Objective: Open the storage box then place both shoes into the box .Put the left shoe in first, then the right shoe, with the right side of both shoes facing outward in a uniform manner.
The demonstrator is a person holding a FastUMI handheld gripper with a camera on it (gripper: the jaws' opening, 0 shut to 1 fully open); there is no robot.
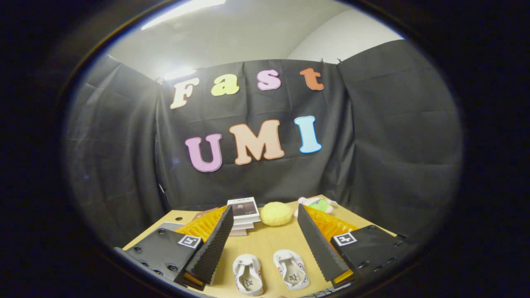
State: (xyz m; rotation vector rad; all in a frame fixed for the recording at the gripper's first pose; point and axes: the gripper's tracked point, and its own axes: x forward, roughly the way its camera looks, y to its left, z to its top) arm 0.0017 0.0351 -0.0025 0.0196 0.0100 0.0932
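Two small white shoes lie side by side on the wooden table point(265, 242), openings up. The left one point(247, 274) and the right one point(291, 269) both sit low between my fingers, close to me. My gripper point(265, 215) hangs above the table, open wide, with nothing between its fingers. One finger point(215, 244) stands left of the shoes and the other point(319, 242) stands right of them. I cannot make out a storage box.
A stack of books point(244, 213) lies beyond the left finger at the table's far side. A round yellow plush item point(276, 213) sits next to it. A pink and green soft toy point(316, 203) rests at the far right corner. Black cloth walls close the booth.
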